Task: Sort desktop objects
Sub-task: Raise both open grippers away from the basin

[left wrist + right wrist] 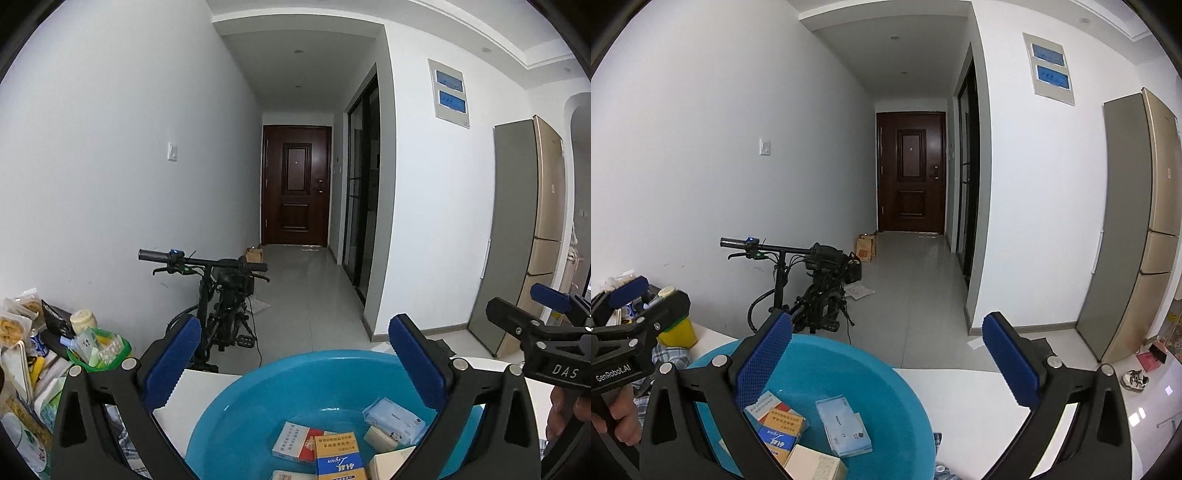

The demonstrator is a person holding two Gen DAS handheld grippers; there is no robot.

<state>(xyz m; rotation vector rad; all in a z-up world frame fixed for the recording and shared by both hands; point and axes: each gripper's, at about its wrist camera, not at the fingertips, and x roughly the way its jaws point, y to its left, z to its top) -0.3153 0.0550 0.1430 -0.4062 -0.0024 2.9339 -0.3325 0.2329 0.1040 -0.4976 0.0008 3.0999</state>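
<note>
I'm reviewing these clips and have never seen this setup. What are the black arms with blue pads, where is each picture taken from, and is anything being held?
There is no robot. A person holds a handheld two-finger gripper in each hand, and each gripper carries a wide-angle camera looking forward along its fingers. One picture comes from the left gripper, the other from the right gripper; each also catches the other tool at its edge.

Both hover over a blue basin on a white table. Inside the basin lie small boxes, among them an orange-and-blue box, and a pale blue tissue pack.

Both grippers stand wide open with nothing between the blue pads, so nothing is held. Behind is a bicycle in a hallway.
</note>
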